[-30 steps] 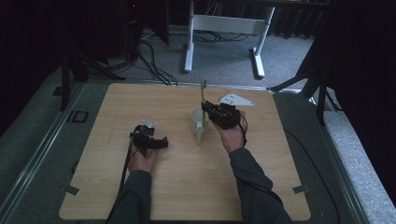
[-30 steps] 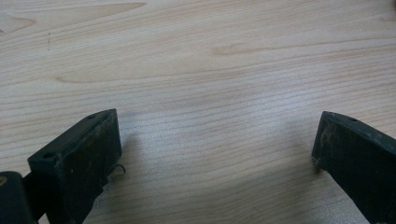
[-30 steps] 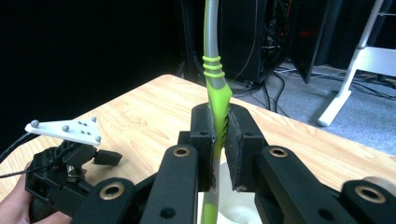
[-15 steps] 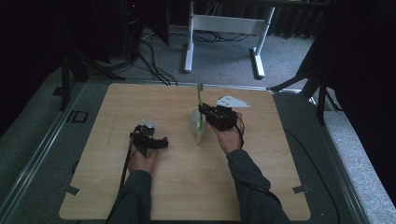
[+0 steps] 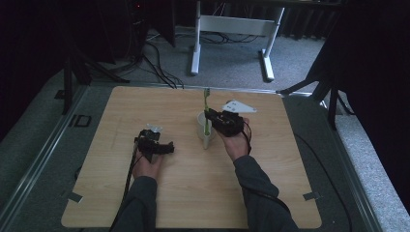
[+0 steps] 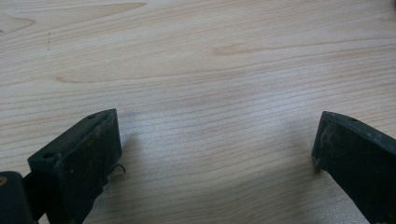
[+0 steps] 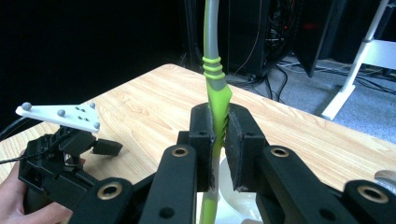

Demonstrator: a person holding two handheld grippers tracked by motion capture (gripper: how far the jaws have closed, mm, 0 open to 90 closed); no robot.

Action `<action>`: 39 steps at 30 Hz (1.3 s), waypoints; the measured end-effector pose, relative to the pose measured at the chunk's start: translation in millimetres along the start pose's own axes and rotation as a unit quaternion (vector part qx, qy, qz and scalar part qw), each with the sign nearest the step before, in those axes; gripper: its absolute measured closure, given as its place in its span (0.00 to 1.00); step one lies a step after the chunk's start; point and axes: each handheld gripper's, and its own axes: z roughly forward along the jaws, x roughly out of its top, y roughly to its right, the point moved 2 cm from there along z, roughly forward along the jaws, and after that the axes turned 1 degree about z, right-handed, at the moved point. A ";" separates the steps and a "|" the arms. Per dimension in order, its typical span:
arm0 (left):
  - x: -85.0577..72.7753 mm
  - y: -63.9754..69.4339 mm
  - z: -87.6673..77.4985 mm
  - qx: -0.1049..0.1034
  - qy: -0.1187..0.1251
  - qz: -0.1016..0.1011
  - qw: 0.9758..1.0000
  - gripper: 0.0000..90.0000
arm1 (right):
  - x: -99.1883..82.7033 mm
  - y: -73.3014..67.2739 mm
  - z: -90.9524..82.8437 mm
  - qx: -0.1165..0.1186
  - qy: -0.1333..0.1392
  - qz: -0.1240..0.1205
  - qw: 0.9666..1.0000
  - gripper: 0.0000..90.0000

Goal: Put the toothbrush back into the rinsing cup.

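Toothbrush (image 7: pixel 218 93) was pinched tight between the right gripper (image 7: pixel 219 140) jaws, standing upright with its lower end down in the white cup (image 5: pixel 205 129) right below them; left gripper (image 6: pixel 215 149) sat wide open over bare table (image 6: pixel 196 70), holding nothing.

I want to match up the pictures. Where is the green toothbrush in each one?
High view: the green toothbrush stands upright in the white cup mid-table, clamped by the right gripper.
Left gripper view: not in it; bare wooden table between wide-apart jaws.
Right gripper view: toothbrush rises up the centre, pinched between the jaws, cup below.
Shared landmark: the wooden table.
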 end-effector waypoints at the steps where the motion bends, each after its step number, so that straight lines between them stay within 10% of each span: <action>1: 0.0 0.0 0.0 0.000 0.000 0.000 1.000 0.02 | -0.5 0.0 0.3 -0.001 0.000 -0.001 1.000 0.90; 33: 0.0 0.0 0.0 0.000 0.000 0.000 1.000 0.02 | -18.1 -5.1 -9.0 0.019 -0.027 -0.023 0.999 0.89; 39: 0.0 0.1 0.0 0.000 0.000 0.000 1.000 0.02 | -26.4 -3.6 -4.2 0.043 -0.059 -0.031 0.997 0.43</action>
